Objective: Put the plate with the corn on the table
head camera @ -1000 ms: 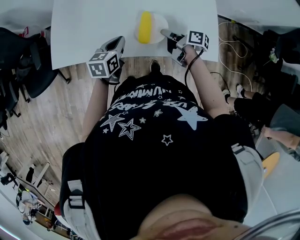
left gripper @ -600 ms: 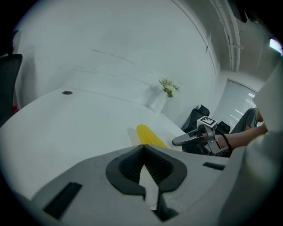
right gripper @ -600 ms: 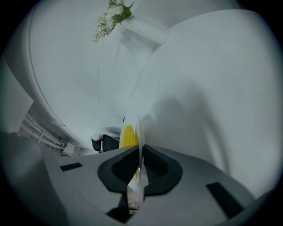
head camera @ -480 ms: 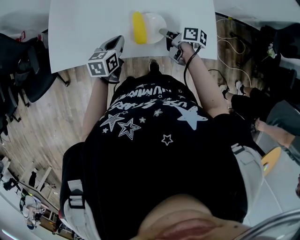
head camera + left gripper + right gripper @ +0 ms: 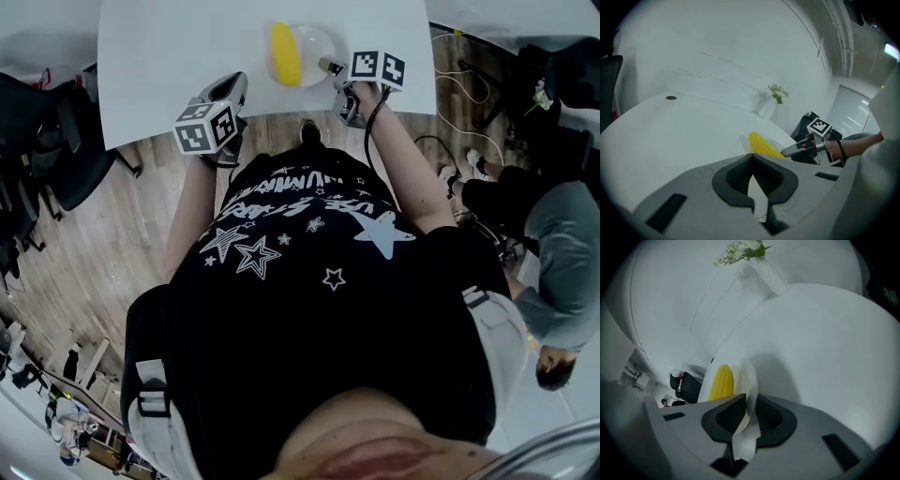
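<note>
A yellow corn cob [image 5: 284, 40] lies on a pale plate [image 5: 314, 42] that rests on the white table [image 5: 169, 56] near its front edge. My right gripper [image 5: 325, 66] reaches the plate's right rim. In the right gripper view the plate [image 5: 747, 378] stands edge-on between the jaws of the right gripper [image 5: 746, 401], which are opening, and the corn [image 5: 721, 382] lies just beyond. My left gripper [image 5: 234, 86] hangs at the table's front edge, left of the plate, empty. In the left gripper view its tips [image 5: 751, 157] meet, and the corn [image 5: 764, 144] lies ahead.
A white vase with a green sprig [image 5: 761, 263] stands at the table's far side. Dark chairs [image 5: 56, 141] stand on the wooden floor to the left. Cables [image 5: 459, 84] lie on the floor to the right, and a person in grey [image 5: 553, 244] is nearby.
The plate with the corn has shifted slightly left and further onto the table with my right gripper, whose marker cube has turned. The left gripper has stayed still. A person has moved in at the right.
</note>
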A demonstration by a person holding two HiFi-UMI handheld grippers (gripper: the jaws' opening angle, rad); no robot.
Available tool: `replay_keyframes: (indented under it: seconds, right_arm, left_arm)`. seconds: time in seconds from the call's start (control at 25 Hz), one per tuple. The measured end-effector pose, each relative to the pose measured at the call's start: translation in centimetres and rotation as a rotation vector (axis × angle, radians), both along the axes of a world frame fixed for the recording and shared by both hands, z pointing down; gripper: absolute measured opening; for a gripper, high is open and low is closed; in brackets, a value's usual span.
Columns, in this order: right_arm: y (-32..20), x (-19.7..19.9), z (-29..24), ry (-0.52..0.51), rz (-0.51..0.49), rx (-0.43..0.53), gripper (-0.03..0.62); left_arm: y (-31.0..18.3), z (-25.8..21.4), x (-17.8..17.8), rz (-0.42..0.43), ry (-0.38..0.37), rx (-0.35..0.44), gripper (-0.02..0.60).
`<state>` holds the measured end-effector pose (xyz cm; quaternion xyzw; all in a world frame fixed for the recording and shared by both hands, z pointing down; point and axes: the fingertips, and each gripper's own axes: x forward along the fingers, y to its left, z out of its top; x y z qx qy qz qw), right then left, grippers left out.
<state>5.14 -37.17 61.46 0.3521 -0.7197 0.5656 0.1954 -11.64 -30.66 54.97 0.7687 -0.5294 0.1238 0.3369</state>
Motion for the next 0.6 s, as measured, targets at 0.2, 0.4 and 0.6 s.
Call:
replay_keyframes:
  seconds: [0.2, 0.4, 0.6]
  right_arm:
    - [0.1, 0.2, 0.5, 0.081, 0.004, 0.032, 0.08]
    - [0.4, 0.1, 0.2, 0.206, 0.0, 0.102, 0.107]
    - [0.4, 0.7, -0.1, 0.3, 0.004, 0.172, 0.126]
  left_arm:
    - [0.1, 0.0, -0.1, 0.011, 0.005, 0.003, 0.005]
    - [1.0, -0.4, -1.2, 0.019, 0.007, 0.009, 0.005]
    - [1.5, -0.7, -1.4, 0.027, 0.007, 0.018, 0.005]
